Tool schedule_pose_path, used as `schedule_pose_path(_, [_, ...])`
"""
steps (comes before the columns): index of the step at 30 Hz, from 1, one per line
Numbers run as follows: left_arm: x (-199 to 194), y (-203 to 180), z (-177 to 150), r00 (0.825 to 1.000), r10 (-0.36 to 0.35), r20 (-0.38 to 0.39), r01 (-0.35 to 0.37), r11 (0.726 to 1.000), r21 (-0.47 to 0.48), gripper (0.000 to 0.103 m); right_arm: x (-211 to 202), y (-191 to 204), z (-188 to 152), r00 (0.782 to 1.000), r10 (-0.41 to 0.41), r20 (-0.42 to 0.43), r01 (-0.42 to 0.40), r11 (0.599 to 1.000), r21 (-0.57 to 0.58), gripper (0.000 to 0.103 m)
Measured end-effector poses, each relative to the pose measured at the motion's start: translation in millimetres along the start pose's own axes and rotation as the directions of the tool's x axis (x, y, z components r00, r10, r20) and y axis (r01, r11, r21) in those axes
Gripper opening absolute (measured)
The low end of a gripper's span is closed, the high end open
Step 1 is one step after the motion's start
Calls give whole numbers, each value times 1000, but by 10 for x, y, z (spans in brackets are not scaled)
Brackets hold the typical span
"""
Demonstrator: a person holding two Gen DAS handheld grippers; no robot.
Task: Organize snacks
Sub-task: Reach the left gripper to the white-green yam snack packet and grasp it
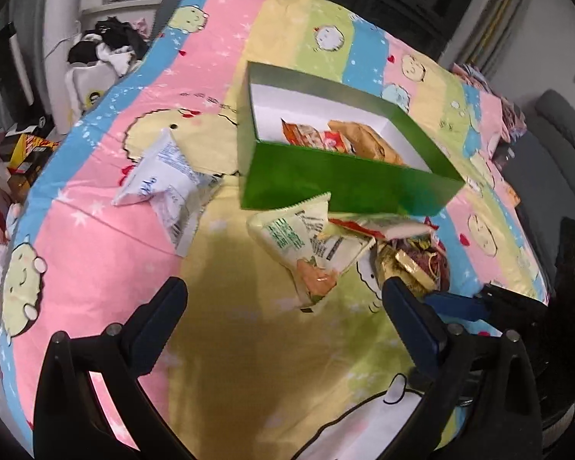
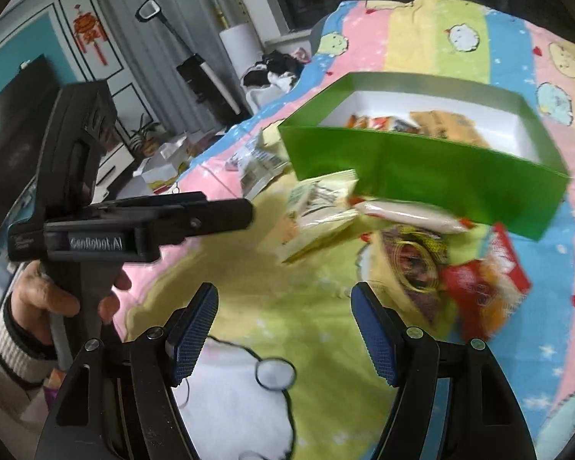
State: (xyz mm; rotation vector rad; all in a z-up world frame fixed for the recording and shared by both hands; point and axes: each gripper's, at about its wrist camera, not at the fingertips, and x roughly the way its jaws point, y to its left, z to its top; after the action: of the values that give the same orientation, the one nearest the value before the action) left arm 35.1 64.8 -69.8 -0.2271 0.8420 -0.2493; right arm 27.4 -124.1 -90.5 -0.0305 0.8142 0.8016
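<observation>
Left wrist view: the left claw (image 1: 283, 299) is being held wide open over the bedsheet (image 1: 218, 345), with nothing between its fingers. Just past it, a green-and-white snack bag (image 1: 306, 245) is lying against the green box (image 1: 345, 188). A white bag (image 1: 165, 176) is lying apart, to the left. The right claw (image 2: 283, 329) is also being held open and empty. Beyond it, a red bag (image 2: 483, 287) is seen, blurred, maybe chips. Snacks (image 2: 421, 122) are lying inside the box.
</observation>
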Motion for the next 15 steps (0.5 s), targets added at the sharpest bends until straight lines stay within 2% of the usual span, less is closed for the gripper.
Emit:
schedule_pose_path(4, [72, -1, 14, 999, -45, -9, 45, 999, 20, 98, 193, 62, 25, 1000, -16, -12, 16, 1000, -18, 72])
schedule_pose_path(7, [151, 17, 35, 997, -68, -22, 69, 998, 15, 96, 299, 70, 72, 1000, -22, -19, 21, 999, -27, 72])
schedule_pose_path(11, [281, 53, 67, 994, -101, -47, 101, 995, 1, 87, 409, 50, 131, 998, -63, -18, 62, 997, -39, 72])
schedule_pose_path(15, [419, 106, 108, 990, -122, -73, 120, 992, -24, 86, 488, 35, 200, 997, -80, -14, 79, 996, -47, 73])
